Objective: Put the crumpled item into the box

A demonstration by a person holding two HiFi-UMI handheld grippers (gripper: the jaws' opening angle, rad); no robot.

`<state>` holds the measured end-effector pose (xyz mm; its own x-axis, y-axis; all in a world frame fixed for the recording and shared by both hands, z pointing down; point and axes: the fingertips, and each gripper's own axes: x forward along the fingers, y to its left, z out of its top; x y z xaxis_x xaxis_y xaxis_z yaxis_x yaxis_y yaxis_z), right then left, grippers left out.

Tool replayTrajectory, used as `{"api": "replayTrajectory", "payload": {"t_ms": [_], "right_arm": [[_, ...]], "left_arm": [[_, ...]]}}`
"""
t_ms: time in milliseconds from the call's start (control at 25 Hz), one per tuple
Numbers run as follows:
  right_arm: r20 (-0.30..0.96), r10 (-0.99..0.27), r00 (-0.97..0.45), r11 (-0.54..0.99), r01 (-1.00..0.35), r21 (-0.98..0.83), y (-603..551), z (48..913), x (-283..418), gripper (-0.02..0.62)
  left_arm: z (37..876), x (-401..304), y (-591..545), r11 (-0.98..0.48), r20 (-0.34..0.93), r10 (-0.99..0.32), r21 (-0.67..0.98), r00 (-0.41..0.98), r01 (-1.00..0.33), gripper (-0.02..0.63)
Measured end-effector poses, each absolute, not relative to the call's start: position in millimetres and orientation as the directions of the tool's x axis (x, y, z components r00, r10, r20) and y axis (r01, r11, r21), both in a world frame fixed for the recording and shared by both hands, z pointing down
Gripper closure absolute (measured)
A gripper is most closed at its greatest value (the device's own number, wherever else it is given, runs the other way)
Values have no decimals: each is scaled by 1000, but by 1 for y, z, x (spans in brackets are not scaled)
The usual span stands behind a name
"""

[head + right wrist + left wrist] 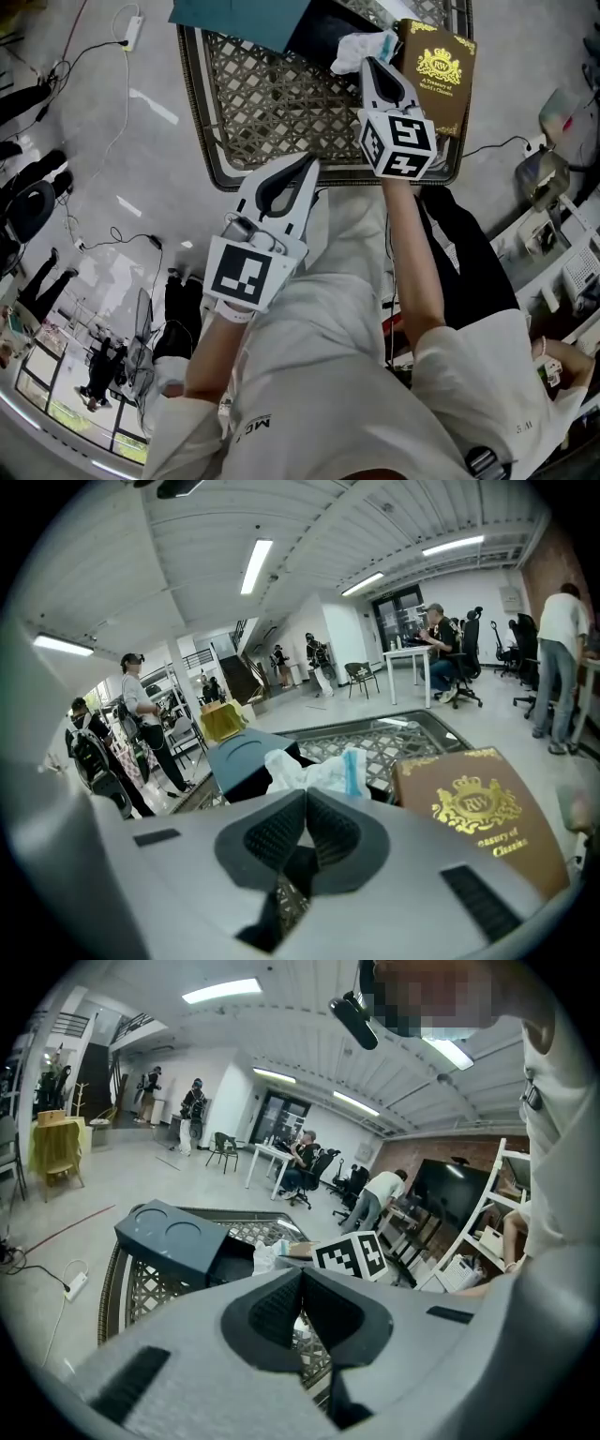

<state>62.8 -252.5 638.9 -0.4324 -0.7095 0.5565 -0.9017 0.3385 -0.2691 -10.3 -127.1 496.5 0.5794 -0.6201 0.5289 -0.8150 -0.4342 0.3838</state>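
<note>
White crumpled item (361, 49) stretches sideways from box (314, 30) toward brown book (436, 70).

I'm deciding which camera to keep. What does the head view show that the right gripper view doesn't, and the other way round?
Only the head view: the left gripper and a power strip on the floor. Only the right gripper view: ceiling lights and a seated person at a desk. Both: the right gripper, shut and empty, the crumpled item, the box, the book and the lattice table.
</note>
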Motion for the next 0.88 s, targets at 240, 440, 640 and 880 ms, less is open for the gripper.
{"api": "replayTrajectory", "payload": {"t_ms": [240, 440, 640, 880], "right_arm": [[576, -690, -438, 328, -899, -290, -254, 651, 64, 575], [565, -706, -427, 318, -904, -286, -254, 644, 67, 575], [556, -718, -420, 321, -907, -272, -249, 628, 69, 576], [539, -733, -415, 319, -909, -267, -237, 598, 70, 575]], "left_arm": [[498, -10, -127, -430, 534, -616, 388, 579, -815, 581], [498, -13, -128, -431, 533, -617, 387, 579, -815, 581], [491, -14, -127, -444, 517, -620, 390, 591, -807, 581], [473, -20, -122, -472, 500, -621, 376, 604, -797, 581]]}}
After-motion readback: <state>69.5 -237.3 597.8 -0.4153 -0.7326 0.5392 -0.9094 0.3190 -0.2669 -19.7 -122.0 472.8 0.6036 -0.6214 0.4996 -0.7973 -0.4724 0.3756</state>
